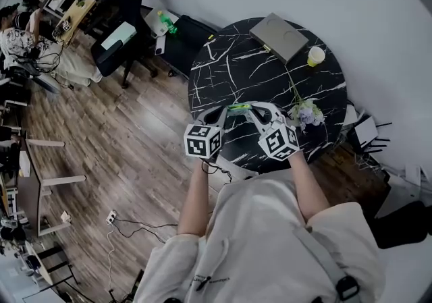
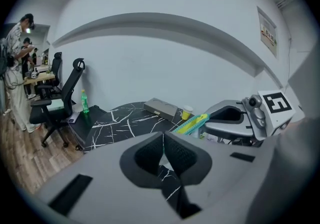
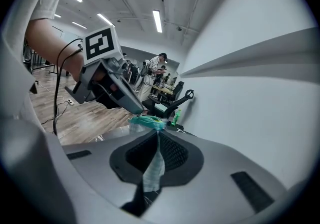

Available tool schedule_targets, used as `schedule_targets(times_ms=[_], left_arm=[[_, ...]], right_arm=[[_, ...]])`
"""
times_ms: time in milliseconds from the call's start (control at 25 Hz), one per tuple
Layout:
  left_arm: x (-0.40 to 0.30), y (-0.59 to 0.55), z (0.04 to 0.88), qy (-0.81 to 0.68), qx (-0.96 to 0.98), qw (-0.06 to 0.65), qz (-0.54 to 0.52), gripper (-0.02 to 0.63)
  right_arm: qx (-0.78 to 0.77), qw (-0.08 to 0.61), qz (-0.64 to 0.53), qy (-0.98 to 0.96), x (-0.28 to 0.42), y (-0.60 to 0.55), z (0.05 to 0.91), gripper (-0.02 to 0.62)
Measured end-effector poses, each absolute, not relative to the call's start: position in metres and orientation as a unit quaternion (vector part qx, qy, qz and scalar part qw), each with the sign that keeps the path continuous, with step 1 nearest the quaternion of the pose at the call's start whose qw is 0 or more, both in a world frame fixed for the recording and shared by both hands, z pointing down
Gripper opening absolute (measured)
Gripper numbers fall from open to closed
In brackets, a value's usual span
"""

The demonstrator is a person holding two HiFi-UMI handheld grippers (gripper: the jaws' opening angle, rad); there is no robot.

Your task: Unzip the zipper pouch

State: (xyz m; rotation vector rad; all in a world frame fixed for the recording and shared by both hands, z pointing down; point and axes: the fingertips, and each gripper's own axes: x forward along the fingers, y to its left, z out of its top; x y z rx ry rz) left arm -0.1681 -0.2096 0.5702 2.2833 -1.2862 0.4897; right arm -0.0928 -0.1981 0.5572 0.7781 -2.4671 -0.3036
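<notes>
Green zipper pouch (image 1: 238, 107) held in the air above the near edge of the black marble table (image 1: 256, 72), right gripper (image 3: 157, 140) fingers pinching its fabric, left gripper (image 2: 163, 140) fingers pressed together on its other end

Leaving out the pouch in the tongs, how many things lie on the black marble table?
3: a grey flat case at the far edge, a yellow cup right of it, and a flower sprig beside the right tongs. The tongs may hide more.
</notes>
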Motion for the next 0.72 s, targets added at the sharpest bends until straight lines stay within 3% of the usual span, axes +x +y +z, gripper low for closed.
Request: schedule_targets(times_ms=[720], left_arm=[[-0.219,-0.210,0.575,-0.513,0.805,0.243,0.172,0.025]], right_arm=[[0.341,0.225,-0.063,-0.910,-0.067,-0.214,0.550,0.025]])
